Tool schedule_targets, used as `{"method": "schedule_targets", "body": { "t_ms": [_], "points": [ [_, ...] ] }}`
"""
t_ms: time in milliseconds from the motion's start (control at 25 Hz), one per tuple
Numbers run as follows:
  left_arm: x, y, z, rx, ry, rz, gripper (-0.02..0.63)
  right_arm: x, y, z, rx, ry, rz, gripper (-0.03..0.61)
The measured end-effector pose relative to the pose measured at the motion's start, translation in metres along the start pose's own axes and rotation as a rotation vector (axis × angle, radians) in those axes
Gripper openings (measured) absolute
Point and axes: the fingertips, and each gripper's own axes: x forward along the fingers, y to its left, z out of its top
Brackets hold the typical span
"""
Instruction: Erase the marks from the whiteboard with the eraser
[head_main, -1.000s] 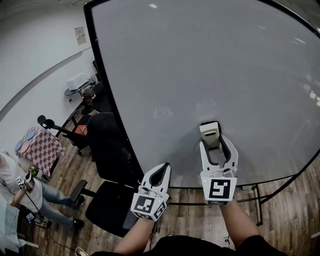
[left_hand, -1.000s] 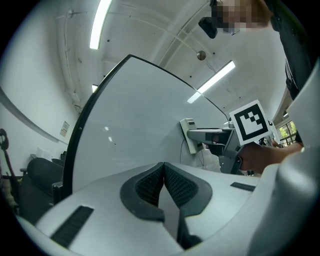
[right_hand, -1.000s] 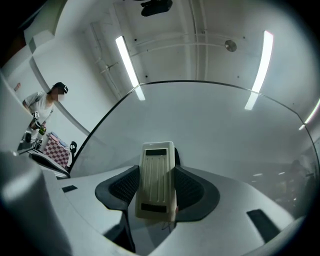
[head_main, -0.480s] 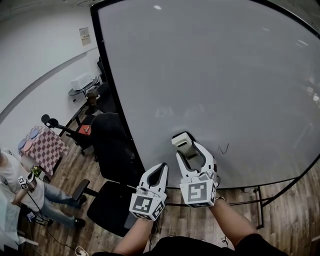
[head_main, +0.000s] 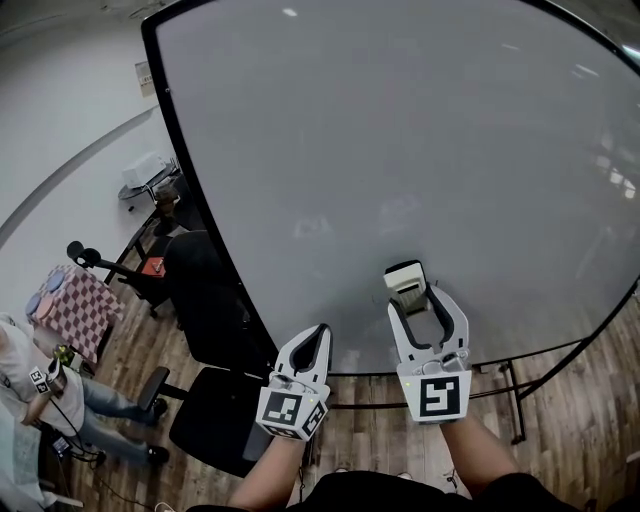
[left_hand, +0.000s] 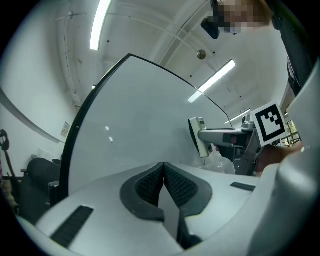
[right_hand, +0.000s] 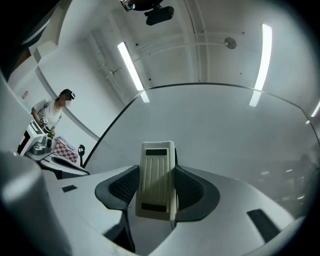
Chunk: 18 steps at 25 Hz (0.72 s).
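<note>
Fingers of right gripper (right_hand: 157, 192) clamp eraser (right_hand: 157, 175) by its sides, at whiteboard (head_main: 400, 130) lower part | left gripper (left_hand: 163, 172) fingers closed, empty | eraser likely light, rigid; grip mid-body

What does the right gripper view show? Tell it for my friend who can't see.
The right gripper clamps a cream eraser between its dark jaw pads, in front of a big pale whiteboard. Far off at the left stands a person, and strip lights shine on the ceiling.
</note>
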Motion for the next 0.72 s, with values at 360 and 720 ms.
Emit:
{"method": "schedule_targets", "body": {
  "t_ms": [360, 720],
  "points": [
    [0.017, -0.021, -0.003, -0.012, 0.005, -0.046, 0.020, -0.047, -0.101, -0.045, 0.012, 0.151, -0.226, 0.247],
    [0.024, -0.030, -0.005, -0.002, 0.011, -0.055, 0.020, -0.067, -0.143, -0.094, 0.116, 0.228, -0.352, 0.247]
  ]
}}
